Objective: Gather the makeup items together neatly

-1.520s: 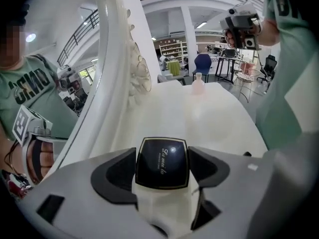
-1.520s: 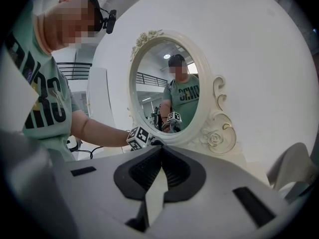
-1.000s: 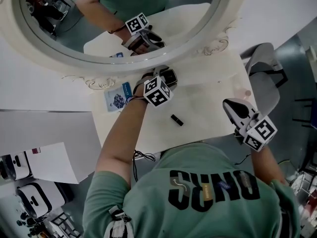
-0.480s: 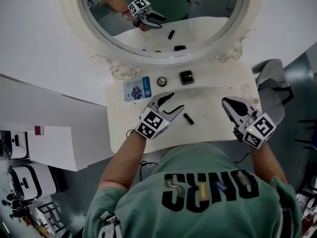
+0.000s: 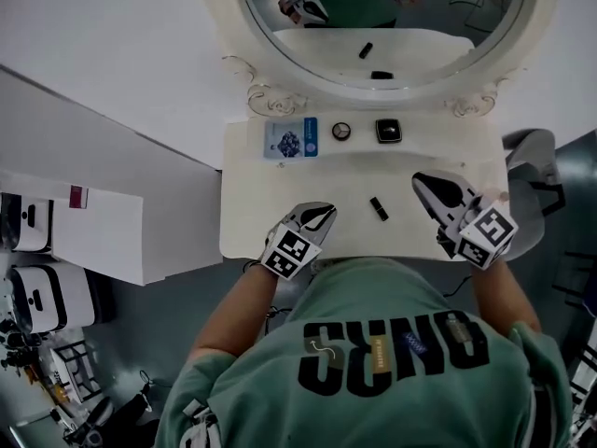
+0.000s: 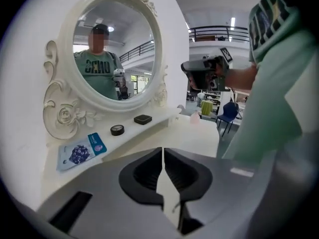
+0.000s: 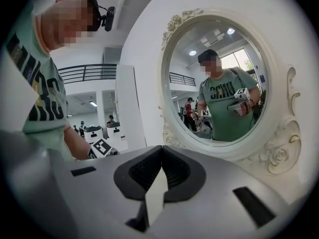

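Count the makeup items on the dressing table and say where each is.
4. A blue packet, a round compact and a square compact sit in a row on the shelf below the mirror; a black tube lies on the tabletop nearer the person. Nothing seems hidden.

On my tabletop (image 5: 270,203) I count four makeup items: one blue sachet (image 5: 290,139), one round black compact (image 5: 341,131), one square black compact (image 5: 388,131) and one black lipstick tube (image 5: 378,208). One oval mirror (image 5: 392,26) stands behind them.
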The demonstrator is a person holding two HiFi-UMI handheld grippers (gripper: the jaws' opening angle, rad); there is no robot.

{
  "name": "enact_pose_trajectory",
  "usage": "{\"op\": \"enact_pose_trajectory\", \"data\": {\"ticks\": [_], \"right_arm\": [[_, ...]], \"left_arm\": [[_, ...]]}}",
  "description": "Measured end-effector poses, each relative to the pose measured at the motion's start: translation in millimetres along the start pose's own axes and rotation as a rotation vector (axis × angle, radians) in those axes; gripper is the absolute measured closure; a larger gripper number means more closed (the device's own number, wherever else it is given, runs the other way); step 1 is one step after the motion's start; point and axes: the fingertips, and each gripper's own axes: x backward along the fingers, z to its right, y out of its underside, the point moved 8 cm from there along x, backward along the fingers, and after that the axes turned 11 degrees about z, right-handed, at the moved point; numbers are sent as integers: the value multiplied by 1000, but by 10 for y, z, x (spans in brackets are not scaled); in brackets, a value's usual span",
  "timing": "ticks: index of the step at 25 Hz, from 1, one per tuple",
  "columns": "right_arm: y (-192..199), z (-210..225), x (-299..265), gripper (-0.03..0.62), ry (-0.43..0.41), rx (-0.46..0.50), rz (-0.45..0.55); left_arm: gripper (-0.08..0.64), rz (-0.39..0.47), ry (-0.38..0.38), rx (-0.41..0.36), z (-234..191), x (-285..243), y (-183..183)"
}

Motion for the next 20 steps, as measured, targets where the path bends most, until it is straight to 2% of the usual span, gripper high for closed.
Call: {"op": "enact_pose_trajectory", "data": {"ticks": [5,8,10,15,17,20], "right_arm": [[167,41,252,597,72,-21,-20],[231,143,536,597,152,-41,-20],[264,204,725,597,198,-51,-19],[314,339,1132,597,281,-70,-12],[334,392,1261,597,299,-77,-9],[375,457,1412,597,313,-88,-5]], "left_arm": [[521,-139,120,-65,117,-517,257],[383,-218,182,-74,280,-976,328],[329,-272,205,-81,401,-1261,404],[188,-391,180,24,575,-1765,628],[155,-427,147,24,617,-1872,682],[147,-483,97,6,645,-1950,782]]}}
